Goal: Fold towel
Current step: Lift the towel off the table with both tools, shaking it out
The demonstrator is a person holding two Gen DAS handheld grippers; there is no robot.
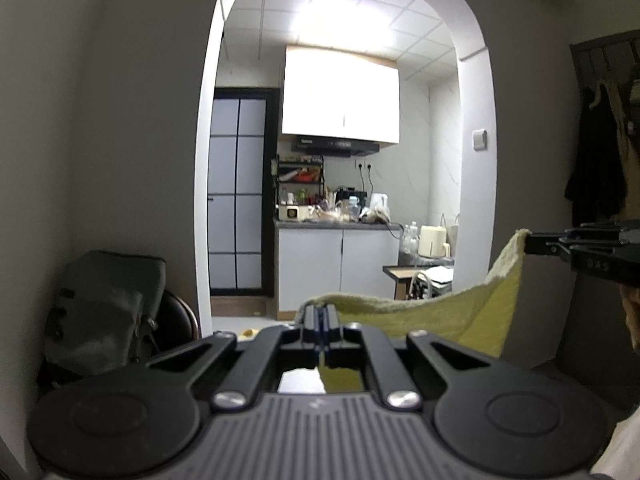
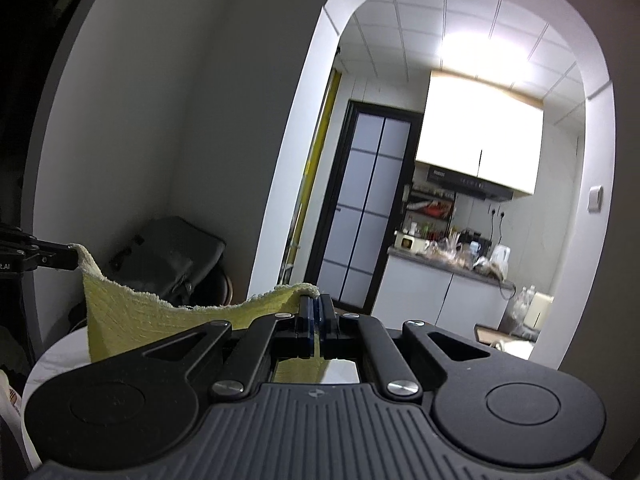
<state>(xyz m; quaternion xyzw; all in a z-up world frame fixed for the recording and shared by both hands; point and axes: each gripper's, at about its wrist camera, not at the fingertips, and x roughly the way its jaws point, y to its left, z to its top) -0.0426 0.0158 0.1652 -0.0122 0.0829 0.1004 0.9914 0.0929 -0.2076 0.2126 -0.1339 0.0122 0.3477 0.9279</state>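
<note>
1. Framing both views, the white arched doorway (image 1: 204, 160) fills the centre and upper part of each frame, with a lit kitchen counter (image 1: 336, 225) beyond it; a dark grey fabric bag (image 1: 104, 304) sits at the lower left of the left wrist view.
2. The pale yellow terry towel (image 1: 452, 312) hangs in the air between the two tools, its top edge sagging in a shallow curve from one pinched corner to the other. In the right wrist view the same towel (image 2: 132, 320) occupies the lower left, above a white rounded surface (image 2: 60, 356).
3. Risk, judged: the sagging top edge suggests little tension. If the grippers draw closer, the cloth may bunch and the fold line will come out crooked.
4. Risk, judged: each grip holds only a corner. A quick swing or a snag on the white surface could pull a corner free.
5. Risk, judged: uneven gripper heights would skew the lower hem, which is hidden here.
6. The left gripper (image 1: 321, 312), lower centre of its view, has its jaws fully closed, pinching one top corner of the towel.
7. The right gripper (image 2: 315, 304) likewise stands fully closed on the opposite top corner; it also appears at the right edge of the left wrist view (image 1: 530, 242).
</note>
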